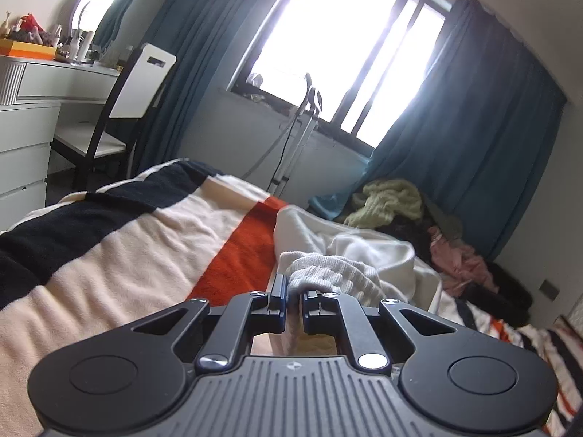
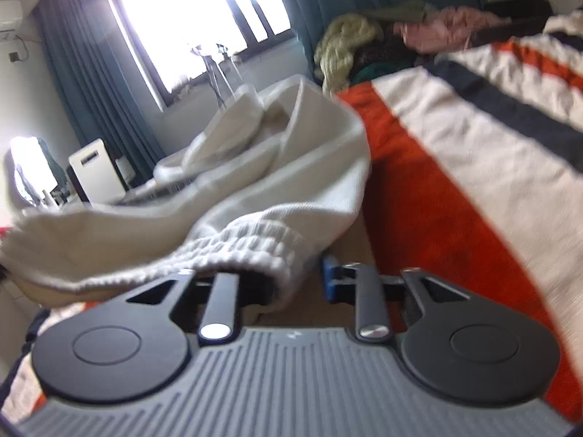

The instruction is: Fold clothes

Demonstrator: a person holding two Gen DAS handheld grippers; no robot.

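Left wrist view: left gripper (image 1: pixel 293 291) fingers are clenched on the ribbed hem of the cream garment (image 1: pixel 349 251), which is spread over the striped blanket (image 1: pixel 145 240) on the bed. A heap of other clothes (image 1: pixel 393 204) is seen further back by the teal curtain (image 1: pixel 473 127).

Right wrist view (blurred): right gripper (image 2: pixel 298 280) fingers are seen with the cream garment's (image 2: pixel 255 182) ribbed hem bunched between them; the left finger is hidden by cloth, so whether the fabric is actually pinched cannot be told. The blue-padded right finger (image 2: pixel 329 280) is visible beside the hem.
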